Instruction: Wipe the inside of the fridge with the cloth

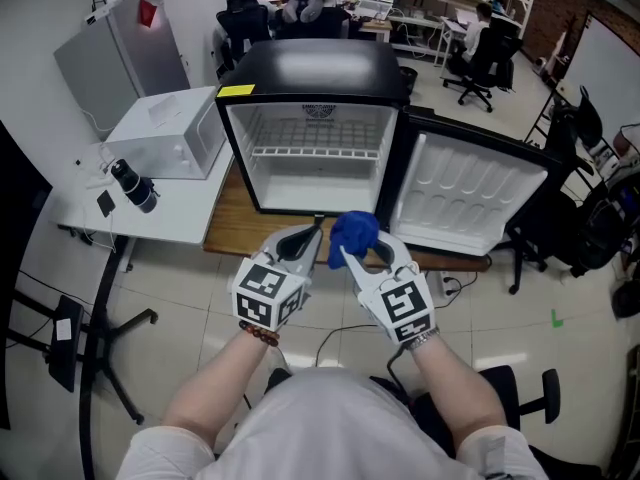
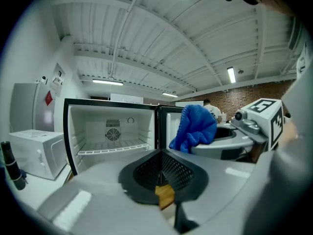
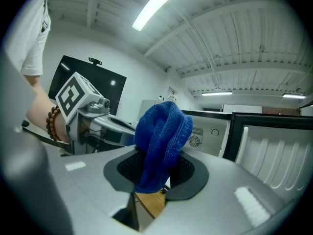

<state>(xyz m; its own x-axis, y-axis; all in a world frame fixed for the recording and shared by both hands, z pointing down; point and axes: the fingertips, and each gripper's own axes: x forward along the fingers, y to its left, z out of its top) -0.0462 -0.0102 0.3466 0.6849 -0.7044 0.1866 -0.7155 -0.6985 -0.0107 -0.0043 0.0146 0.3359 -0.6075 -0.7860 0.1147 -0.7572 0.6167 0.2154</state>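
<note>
A small black fridge (image 1: 310,78) stands on a wooden table with its door (image 1: 470,193) swung wide to the right. Its white inside (image 2: 110,131) is bare, with one wire shelf (image 1: 315,152). My right gripper (image 1: 348,256) is shut on a bunched blue cloth (image 1: 354,234), held in the air in front of the fridge's lower edge. The same cloth (image 3: 161,143) fills the right gripper view, clamped between the jaws. My left gripper (image 1: 310,236) hangs beside it on the left, shut and holding nothing; the cloth (image 2: 193,127) appears to its right.
A white microwave (image 1: 170,133) sits on a white desk (image 1: 150,218) left of the fridge, with a black bottle (image 1: 133,184) near the desk's front. Black office chairs (image 1: 480,58) and people at desks are behind. A cable runs over the tiled floor below the table.
</note>
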